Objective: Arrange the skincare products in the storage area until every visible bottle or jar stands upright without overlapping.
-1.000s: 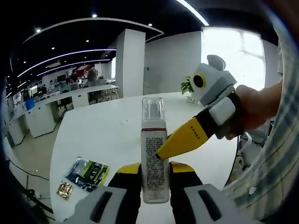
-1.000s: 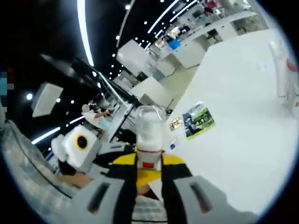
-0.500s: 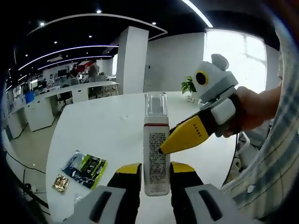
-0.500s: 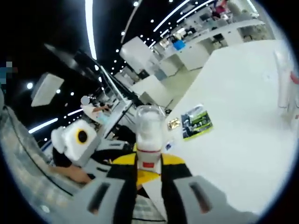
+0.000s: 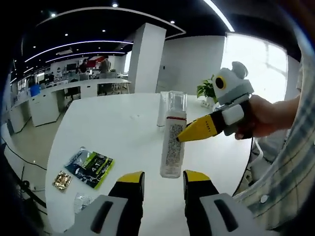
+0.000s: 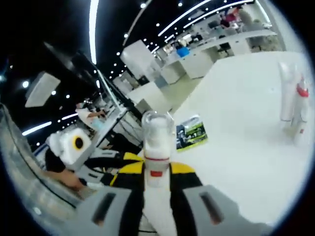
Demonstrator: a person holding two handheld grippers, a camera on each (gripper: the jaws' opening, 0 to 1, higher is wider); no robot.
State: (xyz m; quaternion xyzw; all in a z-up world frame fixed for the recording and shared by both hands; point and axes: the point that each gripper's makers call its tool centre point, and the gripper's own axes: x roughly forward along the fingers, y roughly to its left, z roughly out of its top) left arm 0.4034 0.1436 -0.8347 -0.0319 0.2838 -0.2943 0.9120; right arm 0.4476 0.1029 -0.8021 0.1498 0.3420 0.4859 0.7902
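A tall white pump bottle [image 5: 173,142] with a clear cap and a red band hangs upright over the white table [image 5: 113,132]. My right gripper [image 6: 157,169] is shut on the bottle [image 6: 157,142]; it comes in from the right of the left gripper view, its yellow jaw on the bottle's side [image 5: 189,133]. My left gripper [image 5: 162,184] is open, its jaws a little short of the bottle's base. It appears at the left of the right gripper view [image 6: 124,161]. Two more bottles [image 6: 291,101] stand upright on the table, and one of them [image 5: 162,110] shows behind the held bottle.
A green and black sachet [image 5: 91,168] lies flat near the table's left edge, with a small gold packet [image 5: 61,180] and a clear wrapper [image 5: 81,201] beside it. A person's hand [image 5: 263,118] and checked sleeve are on the right. A potted plant [image 5: 205,91] stands at the far edge.
My left gripper has let go of the bottle and drawn back from it. The right gripper keeps its hold, and the bottle now sits farther from the left jaws.
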